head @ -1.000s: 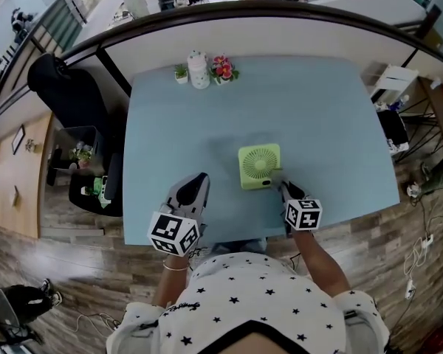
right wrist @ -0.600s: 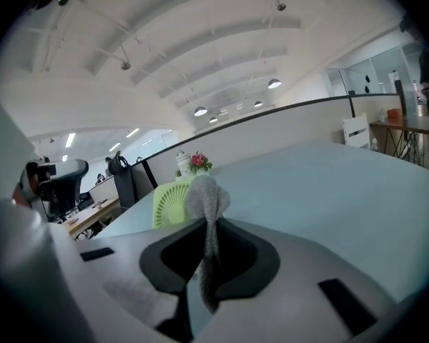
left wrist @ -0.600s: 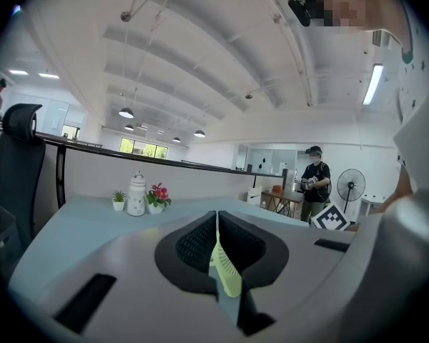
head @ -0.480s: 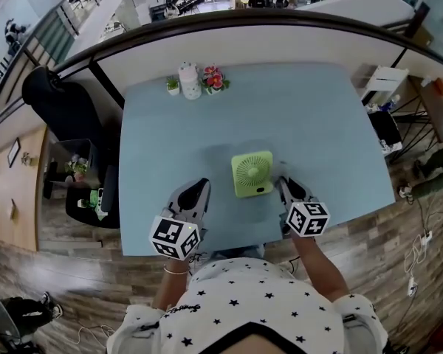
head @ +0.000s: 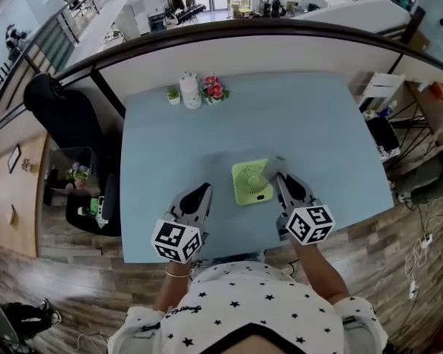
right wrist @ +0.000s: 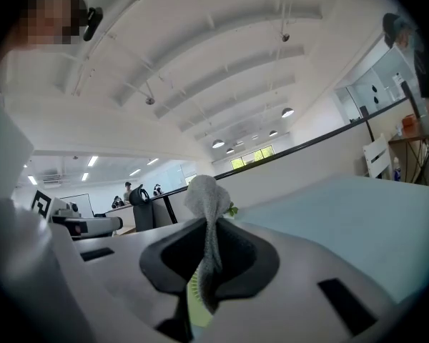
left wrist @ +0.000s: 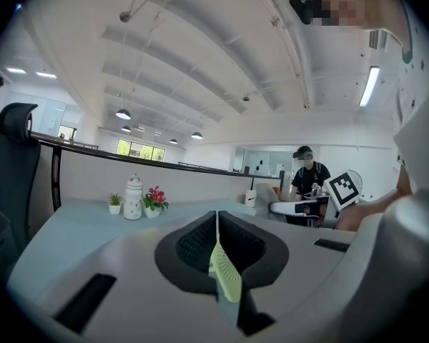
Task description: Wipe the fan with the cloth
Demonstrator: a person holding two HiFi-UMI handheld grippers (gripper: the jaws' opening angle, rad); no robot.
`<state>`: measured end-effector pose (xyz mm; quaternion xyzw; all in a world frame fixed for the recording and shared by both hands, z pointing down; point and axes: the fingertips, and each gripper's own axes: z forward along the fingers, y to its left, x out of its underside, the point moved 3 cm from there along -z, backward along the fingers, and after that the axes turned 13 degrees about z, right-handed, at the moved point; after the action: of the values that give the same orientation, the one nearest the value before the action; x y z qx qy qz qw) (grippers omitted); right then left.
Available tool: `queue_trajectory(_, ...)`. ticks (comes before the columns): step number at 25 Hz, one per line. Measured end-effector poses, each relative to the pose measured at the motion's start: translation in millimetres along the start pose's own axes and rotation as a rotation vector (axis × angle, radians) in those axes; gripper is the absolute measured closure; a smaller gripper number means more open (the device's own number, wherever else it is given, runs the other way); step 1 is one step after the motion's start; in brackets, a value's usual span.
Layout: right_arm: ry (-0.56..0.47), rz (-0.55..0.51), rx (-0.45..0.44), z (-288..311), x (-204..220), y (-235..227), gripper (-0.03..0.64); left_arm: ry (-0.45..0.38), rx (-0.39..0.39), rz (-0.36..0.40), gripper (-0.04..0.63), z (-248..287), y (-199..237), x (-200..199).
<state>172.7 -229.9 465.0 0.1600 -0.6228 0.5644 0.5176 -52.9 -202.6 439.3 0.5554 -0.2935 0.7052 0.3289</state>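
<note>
My right gripper (right wrist: 206,227) has its jaws closed tight on the grey cloth (right wrist: 203,191). The cloth is pinched between the dark pads and bunches into a rounded tuft above the tips. In the head view that tuft sits at the far right corner of the green fan (head: 251,183), touching it or just beside it; I cannot tell which. The fan is on the light blue table (head: 325,124), close to the near edge and a little right of the middle. Its round grille is turned up toward the head camera, and I have one gripper on either side of it.

My left gripper (head: 204,190) is to the left of the fan and apart from it, pointing away from me over the table. Its jaws are pressed together with nothing gripped. In the left gripper view the pads meet in a thin line, and a sliver of the fan's green grille shows through the slot below where they meet.

At the far left of the table stand a small potted plant (head: 173,93), a white lidded jar (head: 188,91) and a pot of pink flowers (head: 214,89), close together in a row. A black office chair (head: 63,113) is off the table's left side.
</note>
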Motion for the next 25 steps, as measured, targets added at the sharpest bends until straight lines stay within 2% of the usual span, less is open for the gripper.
queue_trajectory(8, 0.001, -0.022, -0.031, 2.9, -3.2, 15.0, 0.584, 0.002, 0.002, -0.004, 0.561, -1.1, 4.9, 1.5)
queue_trajectory(25, 0.002, -0.031, 0.002, -5.5, -3.2, 14.8, 0.583, -0.004, 0.036, -0.005, 0.562, 3.0, 2.9, 0.8)
